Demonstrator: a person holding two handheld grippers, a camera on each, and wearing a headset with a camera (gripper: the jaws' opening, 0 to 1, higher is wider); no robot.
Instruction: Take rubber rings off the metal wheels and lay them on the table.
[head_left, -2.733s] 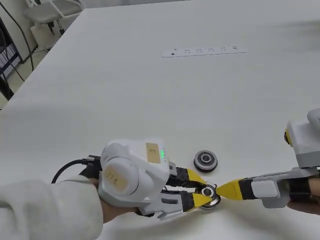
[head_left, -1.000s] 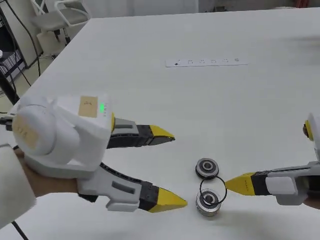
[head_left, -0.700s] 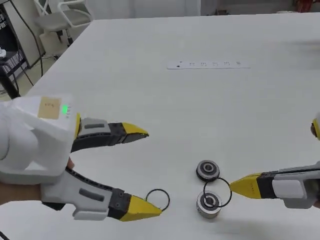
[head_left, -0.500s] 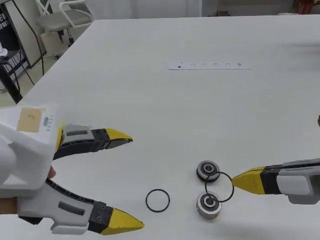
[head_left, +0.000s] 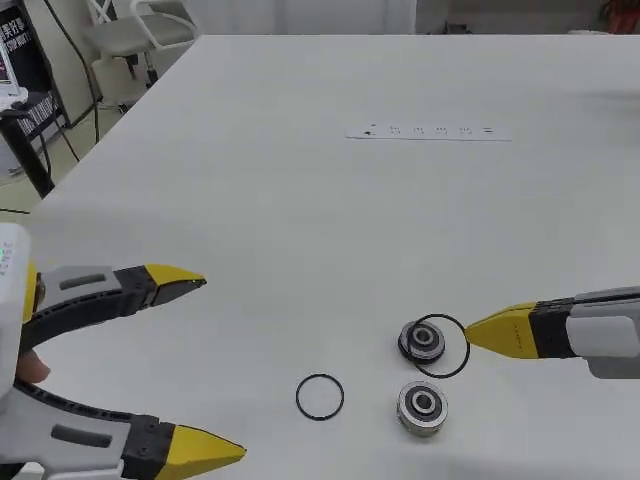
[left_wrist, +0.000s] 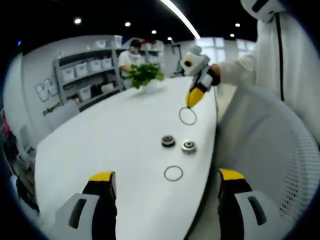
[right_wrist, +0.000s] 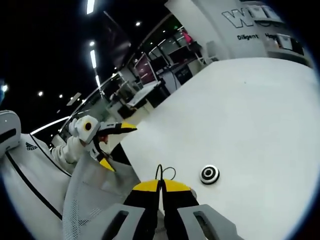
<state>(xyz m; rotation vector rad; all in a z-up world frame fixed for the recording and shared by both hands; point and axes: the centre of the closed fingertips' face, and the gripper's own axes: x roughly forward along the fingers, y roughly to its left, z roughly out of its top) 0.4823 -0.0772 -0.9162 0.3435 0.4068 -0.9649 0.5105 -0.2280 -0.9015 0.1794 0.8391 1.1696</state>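
One rubber ring (head_left: 320, 397) already lies flat on the worktop (head_left: 300, 200), hole upward, just left of the two metal wheels (head_left: 422, 407). The right tongs (head_left: 475, 333) are clenched on a second ring (head_left: 445, 347), held out from their tips over the far wheel (head_left: 422, 341). I'd judge it only needs laying down. Being round, the rings have no long axis. The left tongs (head_left: 215, 370) gape wide, grasping nothing.

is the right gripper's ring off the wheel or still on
Off: the left gripper view shows the thin black rubber ring hanging from the shut right gripper, clear of both round metal wheels.
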